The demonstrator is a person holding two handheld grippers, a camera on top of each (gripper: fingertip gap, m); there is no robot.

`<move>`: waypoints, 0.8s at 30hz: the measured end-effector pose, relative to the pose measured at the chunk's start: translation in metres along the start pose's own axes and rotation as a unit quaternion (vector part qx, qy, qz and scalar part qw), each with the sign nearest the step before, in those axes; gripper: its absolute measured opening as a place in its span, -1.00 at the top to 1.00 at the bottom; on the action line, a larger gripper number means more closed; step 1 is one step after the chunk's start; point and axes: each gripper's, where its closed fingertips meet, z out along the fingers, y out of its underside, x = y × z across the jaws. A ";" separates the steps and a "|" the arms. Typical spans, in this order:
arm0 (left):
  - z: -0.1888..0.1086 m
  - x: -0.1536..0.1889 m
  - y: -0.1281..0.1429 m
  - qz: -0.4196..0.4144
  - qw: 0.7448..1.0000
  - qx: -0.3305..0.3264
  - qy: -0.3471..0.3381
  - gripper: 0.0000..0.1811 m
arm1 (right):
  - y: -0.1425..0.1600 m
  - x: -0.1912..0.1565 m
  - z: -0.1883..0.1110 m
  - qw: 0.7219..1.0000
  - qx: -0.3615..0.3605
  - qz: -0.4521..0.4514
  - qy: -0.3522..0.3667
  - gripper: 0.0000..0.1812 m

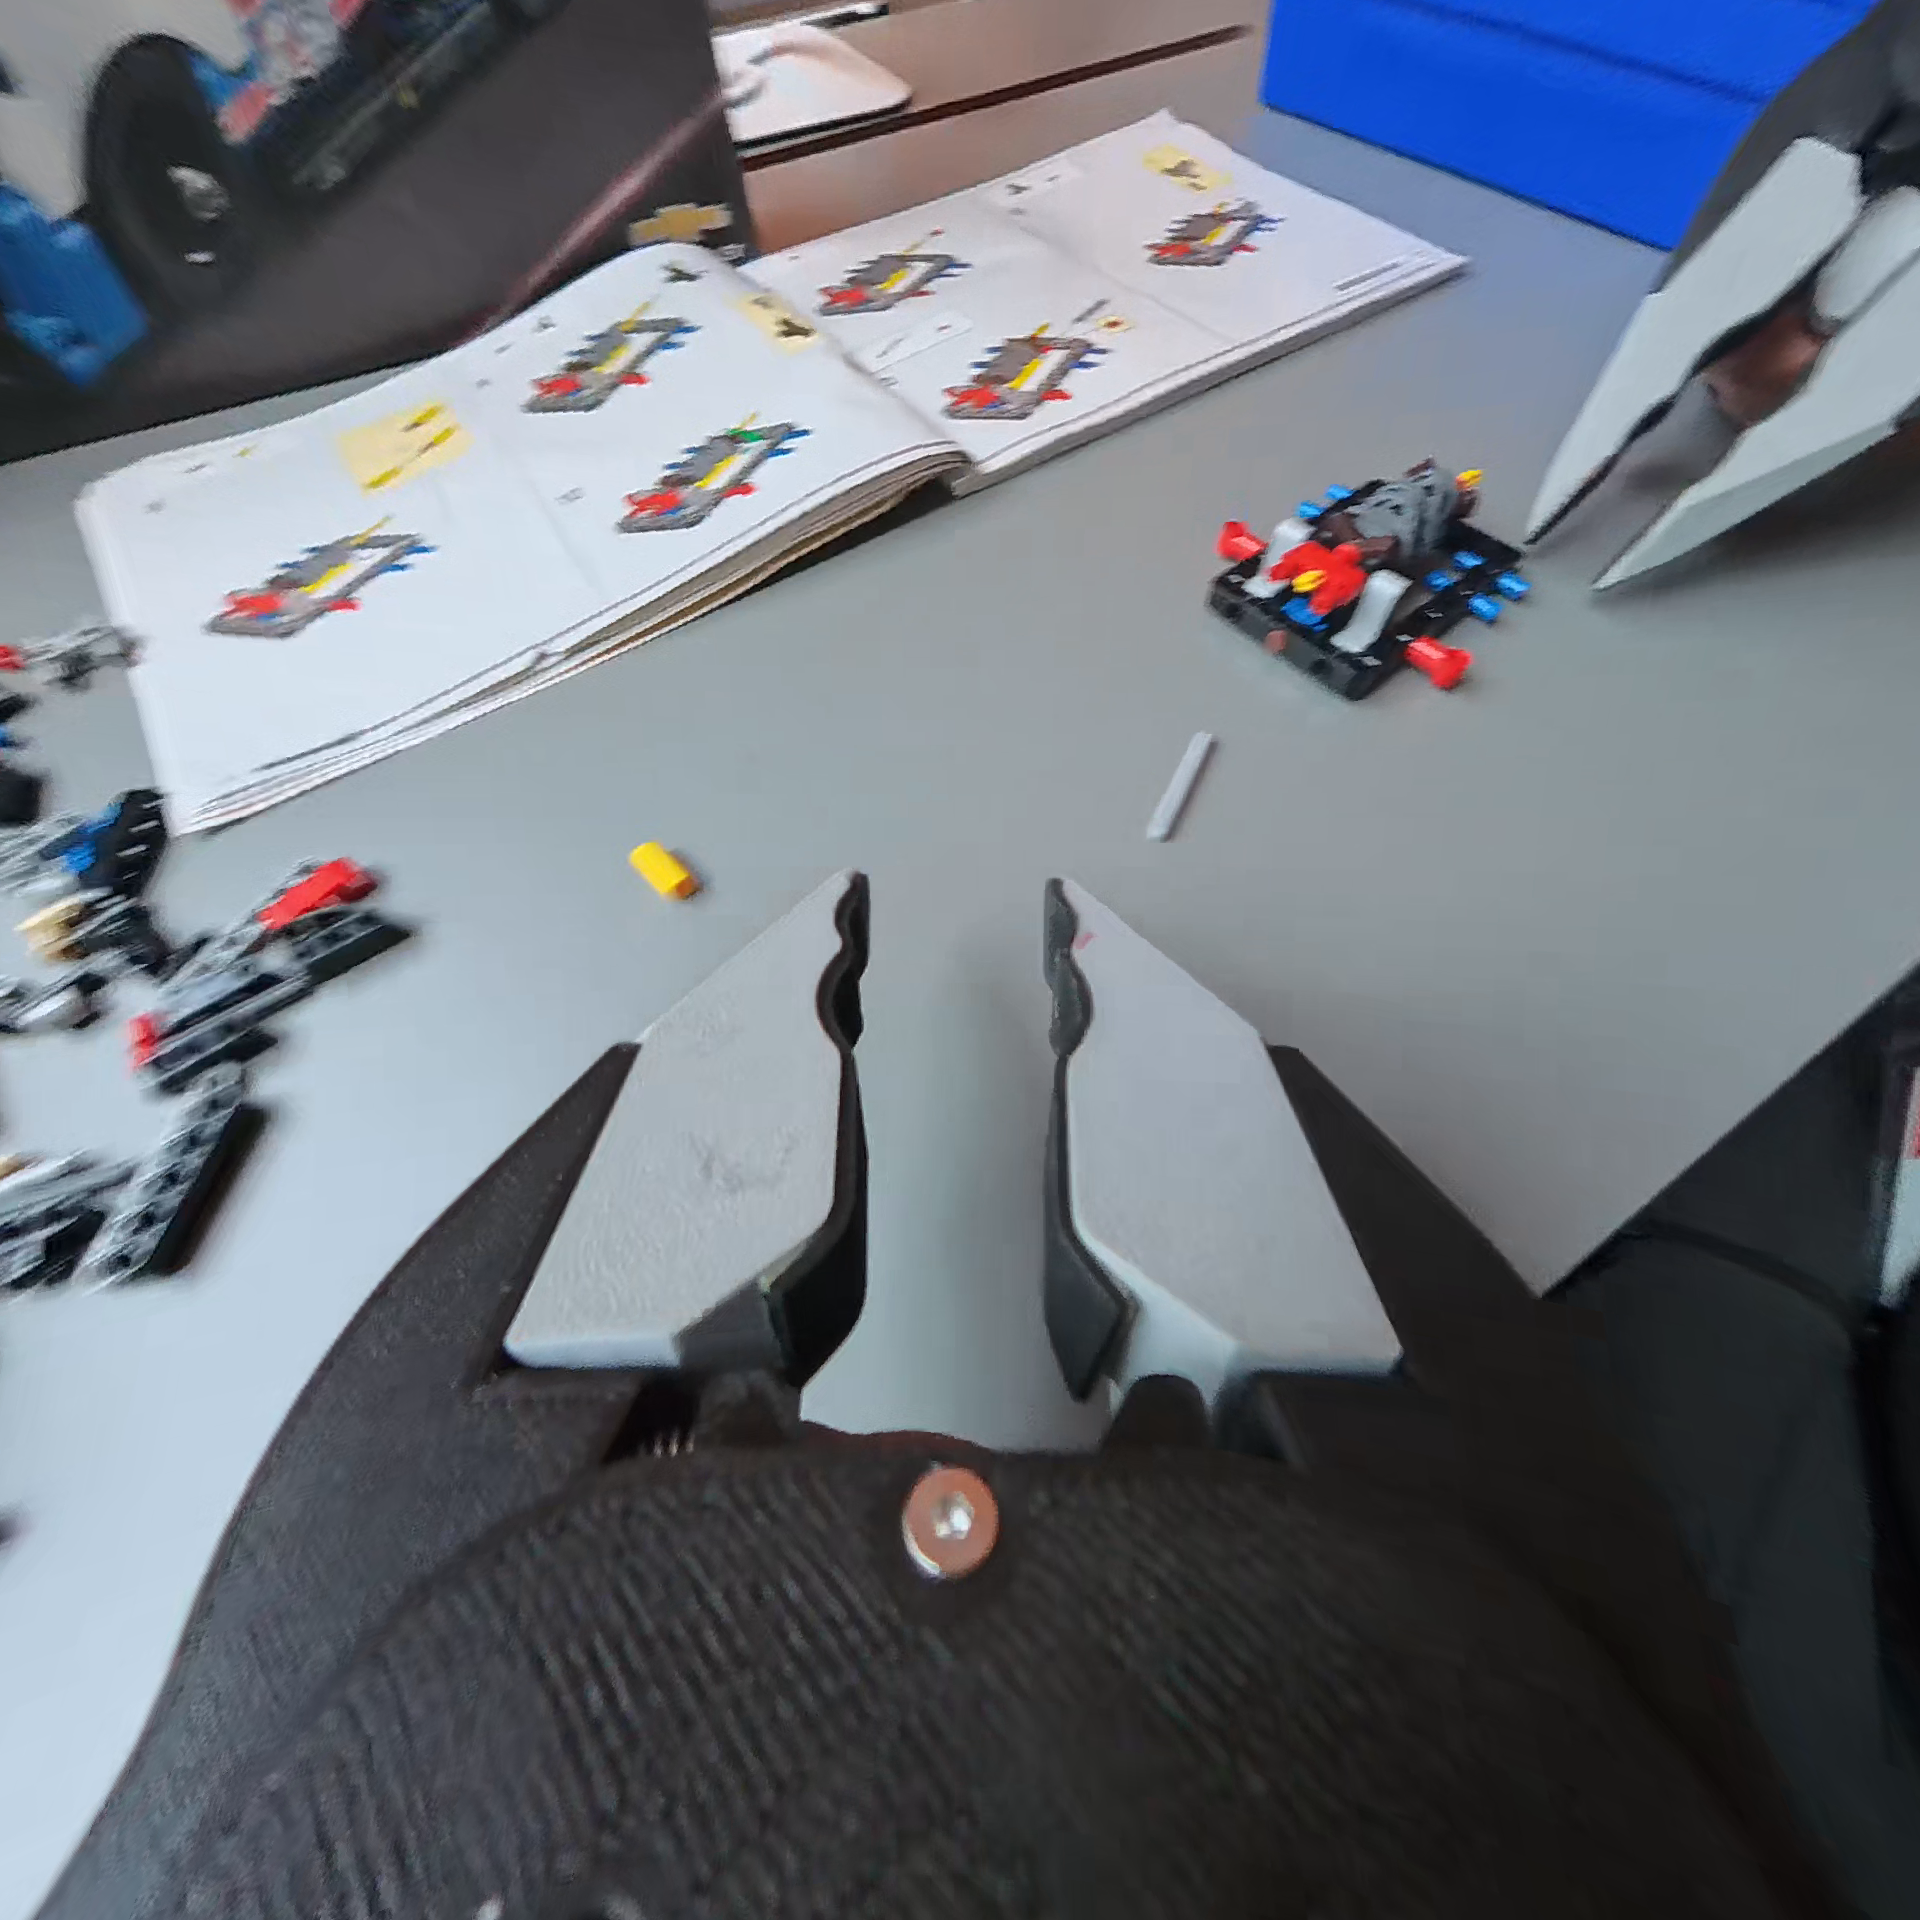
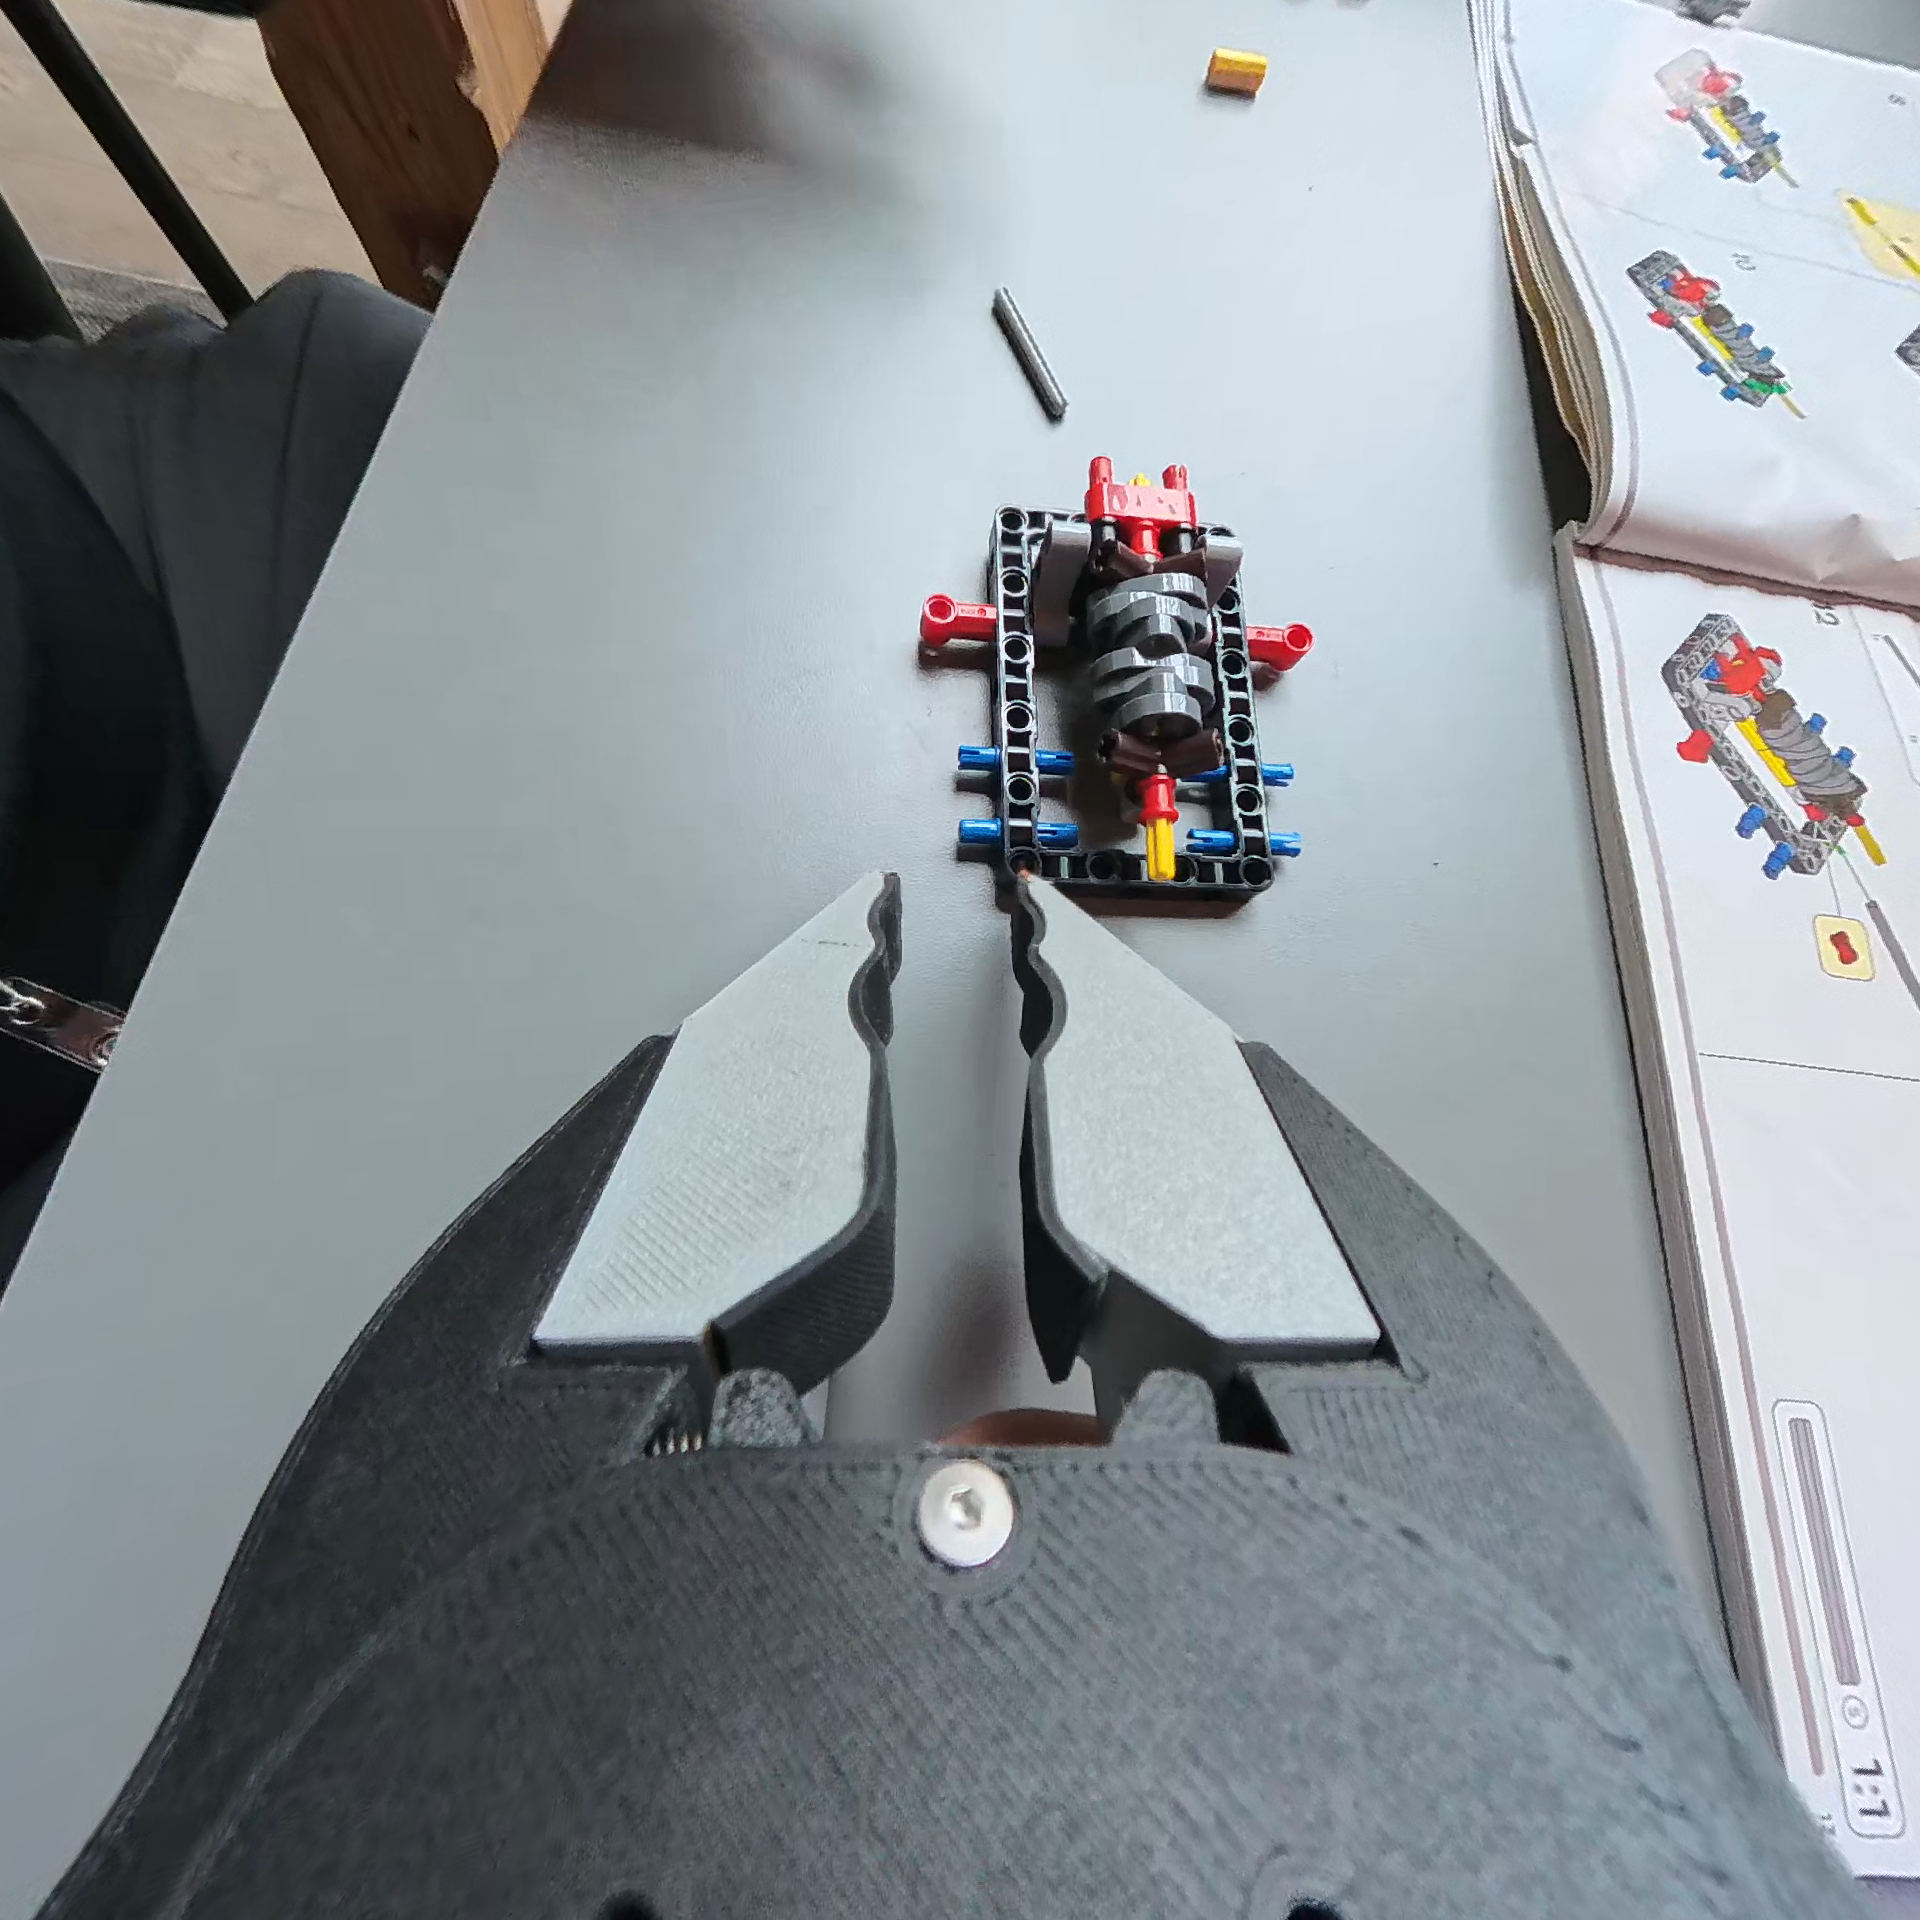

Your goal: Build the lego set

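A partly built model, a black frame with grey gears, red and blue pins and a yellow axle, lies flat on the grey table; it also shows in the left wrist view. A loose grey axle lies beyond it, also in the left wrist view. A small yellow piece lies just ahead of my left gripper, which is open and empty above the table. My right gripper is open and empty, its tips just short of the frame's near corner; it also shows in the left wrist view.
An open instruction booklet lies behind the parts, also at the right of the right wrist view. A pile of loose black, red and blue pieces sits at the left. The set's box and a blue bin stand at the back. The table edge is near. The tips of one gripper are about 25 cm away from the tips of the other.
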 end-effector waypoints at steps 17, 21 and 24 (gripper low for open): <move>0.063 -0.258 -0.053 -0.001 0.977 -0.184 -0.109 0.85 | -0.021 0.030 -0.018 0.992 0.099 0.073 0.034 0.80; 0.092 -0.296 -0.030 0.016 0.953 -0.289 -0.089 0.83 | -0.024 0.030 -0.022 0.990 0.114 0.080 0.026 0.80; 0.104 -0.302 -0.026 0.012 0.944 -0.323 -0.062 0.81 | -0.024 0.027 -0.020 0.991 0.109 0.069 0.024 0.80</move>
